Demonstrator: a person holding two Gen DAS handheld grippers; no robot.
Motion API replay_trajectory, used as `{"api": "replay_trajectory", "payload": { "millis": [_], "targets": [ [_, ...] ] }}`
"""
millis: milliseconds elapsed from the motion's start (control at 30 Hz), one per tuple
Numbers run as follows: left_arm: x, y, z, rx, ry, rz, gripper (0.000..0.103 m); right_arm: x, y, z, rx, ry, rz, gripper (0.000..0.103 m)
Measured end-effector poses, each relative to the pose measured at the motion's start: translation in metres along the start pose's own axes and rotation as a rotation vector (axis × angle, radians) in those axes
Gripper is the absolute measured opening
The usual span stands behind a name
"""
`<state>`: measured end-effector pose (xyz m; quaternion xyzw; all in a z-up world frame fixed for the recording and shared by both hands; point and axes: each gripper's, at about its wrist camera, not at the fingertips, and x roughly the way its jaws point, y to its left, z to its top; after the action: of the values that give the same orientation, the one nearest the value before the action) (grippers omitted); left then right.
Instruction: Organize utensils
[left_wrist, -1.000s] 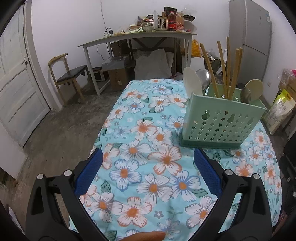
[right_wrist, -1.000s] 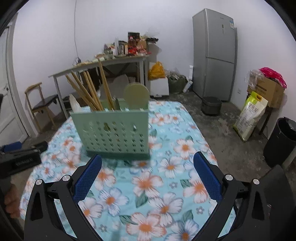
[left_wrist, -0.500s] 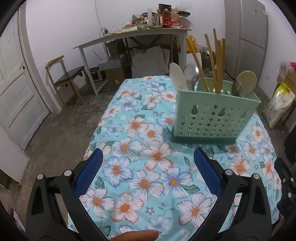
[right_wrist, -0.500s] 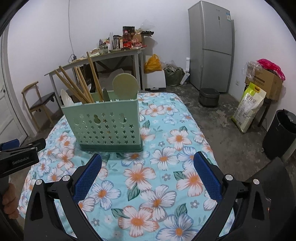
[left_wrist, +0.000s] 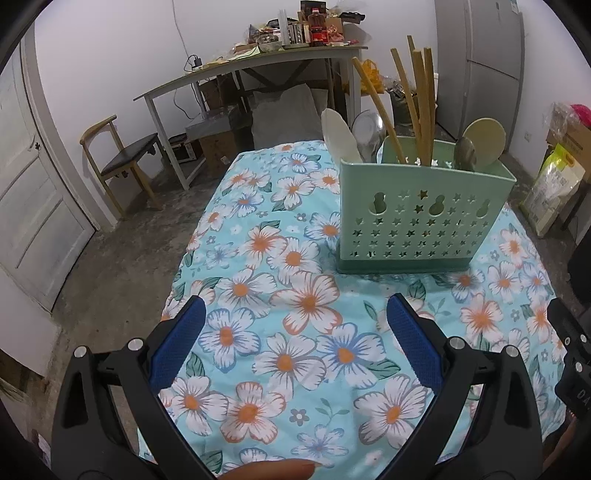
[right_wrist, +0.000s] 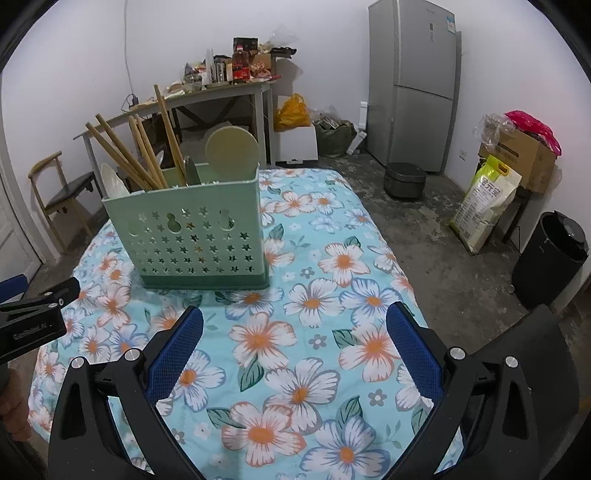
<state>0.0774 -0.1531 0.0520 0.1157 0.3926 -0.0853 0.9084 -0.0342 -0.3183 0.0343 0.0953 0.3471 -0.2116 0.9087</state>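
I am holding my left gripper (left_wrist: 293, 345) and right gripper (right_wrist: 293, 345) over the cloth (left_wrist: 295, 314), both with jaws wide apart and carrying nothing. The holder (left_wrist: 421, 218) is standing ahead of me on the table, chopsticks (left_wrist: 417, 107) and spoons (left_wrist: 484, 142) sticking up out of it. I am judging the tall sticks risky: a careless reach could snag one and tip the holder. Its dividers and the utensils' lower ends are hiding behind the perforated wall.

Utensil holder (left_wrist: 421, 218) stands on the tablecloth (left_wrist: 295, 332) (chopsticks (left_wrist: 417, 107) inside); fridge (right_wrist: 413, 85) behind.
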Motion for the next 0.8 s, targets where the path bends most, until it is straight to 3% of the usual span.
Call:
{"api": "replay_trajectory", "payload": {
  "millis": [800],
  "targets": [
    [0.005, 0.022, -0.003, -0.015, 0.009, 0.084, 0.095, 0.003, 0.003, 0.003, -0.014, 0.018, -0.020, 0.097]
  ]
}}
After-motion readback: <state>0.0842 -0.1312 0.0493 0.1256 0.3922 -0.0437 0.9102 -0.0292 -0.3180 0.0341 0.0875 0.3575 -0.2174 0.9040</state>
